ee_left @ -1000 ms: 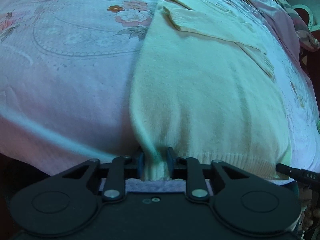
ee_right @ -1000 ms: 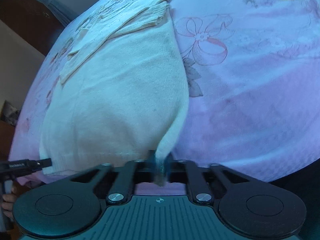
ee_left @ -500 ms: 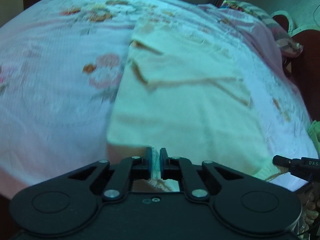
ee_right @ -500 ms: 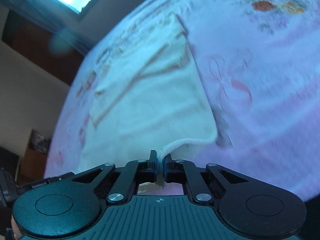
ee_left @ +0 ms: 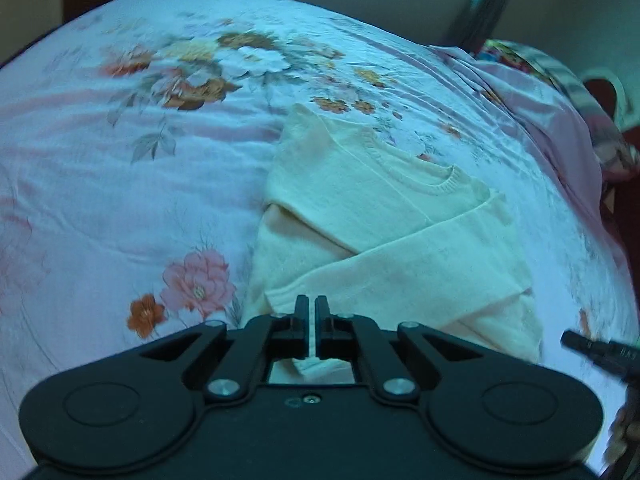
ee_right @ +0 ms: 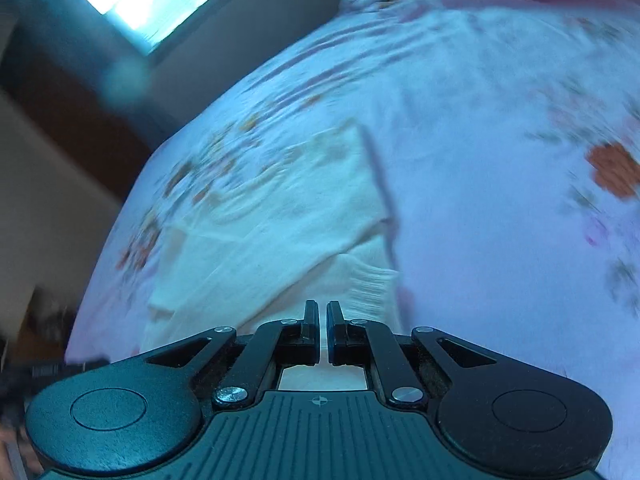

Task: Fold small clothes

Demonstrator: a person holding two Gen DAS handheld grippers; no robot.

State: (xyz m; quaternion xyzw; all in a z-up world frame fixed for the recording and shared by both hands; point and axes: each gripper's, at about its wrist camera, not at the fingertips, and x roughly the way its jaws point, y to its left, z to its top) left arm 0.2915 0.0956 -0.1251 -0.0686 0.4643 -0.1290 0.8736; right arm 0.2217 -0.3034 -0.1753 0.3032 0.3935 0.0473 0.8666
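Floral pink bedsheet (ee_left: 100,200) fills both frames. At centre lies the cream knitted sweater (ee_left: 380,208), collar toward the top, long axis running away from both grippers. Left gripper (ee_left: 311,312) and right gripper (ee_right: 323,314) each pinch its near hem.

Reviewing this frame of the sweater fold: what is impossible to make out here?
- Left wrist view: the hem of the sweater disappears behind the left tongs, so the fold underneath is hidden.
- Right wrist view: motion blur smears the sweater; whether the right tongs grip cloth is unclear.
- Left wrist view: the right tongs are cut off by the right edge.
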